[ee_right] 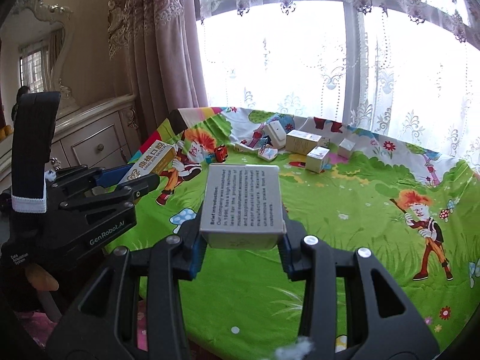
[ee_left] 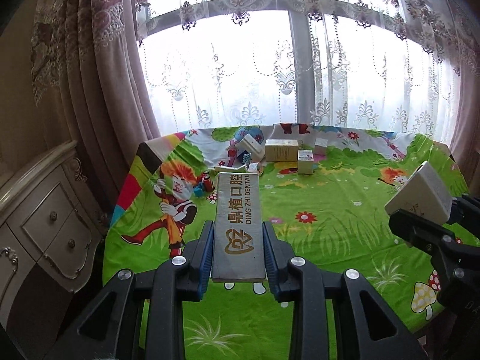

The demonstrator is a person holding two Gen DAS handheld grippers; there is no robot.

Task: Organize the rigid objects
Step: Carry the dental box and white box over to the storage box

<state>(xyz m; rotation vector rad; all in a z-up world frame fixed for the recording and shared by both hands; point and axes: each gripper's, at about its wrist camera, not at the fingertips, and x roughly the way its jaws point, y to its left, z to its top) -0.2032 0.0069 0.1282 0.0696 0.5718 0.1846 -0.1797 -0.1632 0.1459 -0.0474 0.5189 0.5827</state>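
Left tool (ee_left: 238, 249) clenched on a long silver box (ee_left: 238, 225), held off the bench (ee_left: 330, 240) by its near end between blue pads (ee_left: 207, 258). Printed in gold along the box top: a tooth-shaped "DZ" logo, Chinese characters, and "DING ZHI DENTAL". Seen from the right wrist view, the same box (ee_right: 156, 162) juts up and away from the black tool body marked "GenRobot.AI" and "Data Acquisition System".

Right tool (ee_right: 241, 240) clenched on a squat grey box (ee_right: 243, 201), gripped at its near corners and raised above the bench. Printed on the top face: "Brief introduction:", then small lines about a company making musical instrument accessories; finer words too small to read with confidence. In the left wrist view this box (ee_left: 420, 192) shows at the right edge, tilted, pale and plain on its visible sides.

Bench draped in a green cartoon cloth (ee_right: 345, 210) with flowers, mushrooms and orange-haired figures. At the far side, near the lace curtain (ee_left: 330, 75), a loose cluster: one larger yellowish carton (ee_right: 301, 141), one small white cube box (ee_right: 318, 155), one more small white box (ee_right: 346, 147) behind it, one white oblong device (ee_right: 276, 133) leaning upright, and a few flat small packs beside it, exact count unclear. One small red toy (ee_right: 221, 152) left of the cluster. Print on the cluster unreadable.
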